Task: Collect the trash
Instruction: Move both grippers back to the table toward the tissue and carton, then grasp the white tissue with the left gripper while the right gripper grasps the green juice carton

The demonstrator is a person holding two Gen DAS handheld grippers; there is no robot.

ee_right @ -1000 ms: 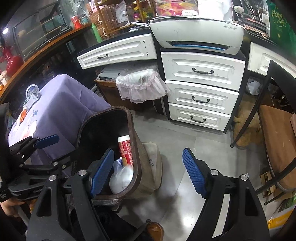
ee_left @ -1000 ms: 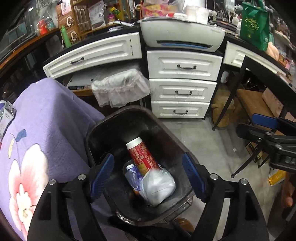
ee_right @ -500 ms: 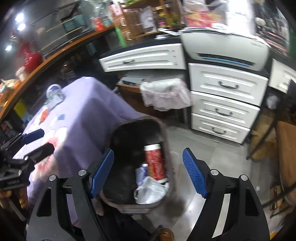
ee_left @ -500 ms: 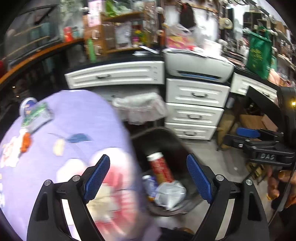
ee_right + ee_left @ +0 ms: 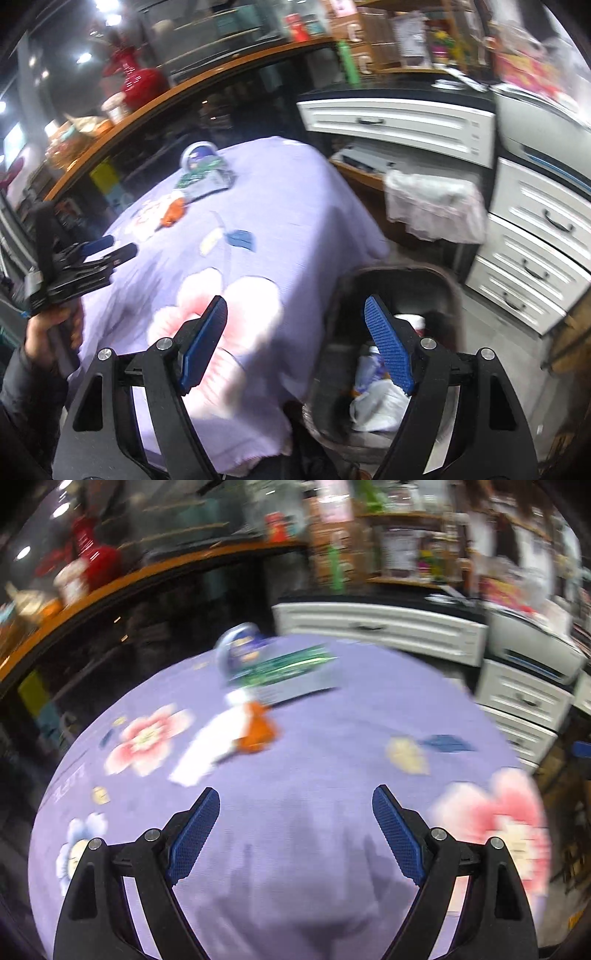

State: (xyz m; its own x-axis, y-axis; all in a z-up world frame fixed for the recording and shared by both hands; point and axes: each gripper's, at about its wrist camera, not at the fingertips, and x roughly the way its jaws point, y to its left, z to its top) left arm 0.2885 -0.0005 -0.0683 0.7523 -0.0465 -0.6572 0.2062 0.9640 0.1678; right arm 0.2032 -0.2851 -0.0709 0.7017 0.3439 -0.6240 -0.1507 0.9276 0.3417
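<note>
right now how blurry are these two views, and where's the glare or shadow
Left wrist view: heavy motion smear over the purple tablecloth, shelves and orange wrapper; only the left tool is sharp, its shadow on the cloth. Right wrist view: milder blur, ceiling lights flare top left, trash bin dim, edges bowed.

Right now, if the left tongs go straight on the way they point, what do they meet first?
Probably the bare purple tablecloth: it fills the gap between the open left tongs. The white paper and orange scrap lie further on, up and left. Blur makes depth uncertain.
</note>
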